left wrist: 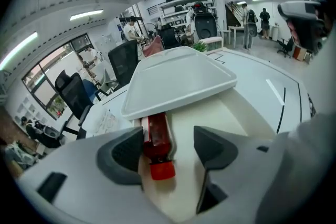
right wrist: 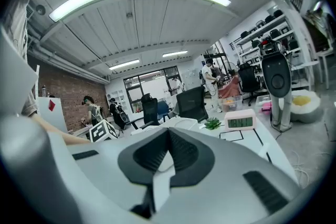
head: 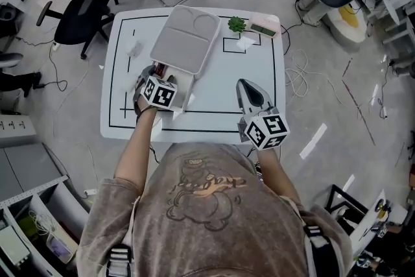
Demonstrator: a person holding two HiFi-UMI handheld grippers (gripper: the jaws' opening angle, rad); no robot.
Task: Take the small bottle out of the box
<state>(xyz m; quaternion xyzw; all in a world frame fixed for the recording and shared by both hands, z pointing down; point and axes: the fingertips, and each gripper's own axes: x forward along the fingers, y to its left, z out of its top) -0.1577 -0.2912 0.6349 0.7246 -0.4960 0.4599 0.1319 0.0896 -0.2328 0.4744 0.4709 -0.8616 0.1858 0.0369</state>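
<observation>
A white box (head: 184, 93) stands on the white table (head: 259, 94), its lid (head: 188, 39) slid back and resting askew over it. Inside the uncovered near end lies a small red bottle (left wrist: 156, 139), red cap toward me, seen in the left gripper view. My left gripper (left wrist: 168, 140) is down in that opening with its jaws spread on either side of the bottle. The left pad (left wrist: 126, 152) sits right against the bottle and the right pad (left wrist: 212, 147) stands apart from it. My right gripper (head: 244, 86) hovers over the table's front right, shut with nothing in it (right wrist: 168, 136).
A small green plant (head: 237, 24), a pink digital clock (head: 264, 28) and a white card (head: 245, 43) sit at the table's far right. Black office chairs (head: 81, 16) stand beyond the far left corner. Cables trail on the floor to the right.
</observation>
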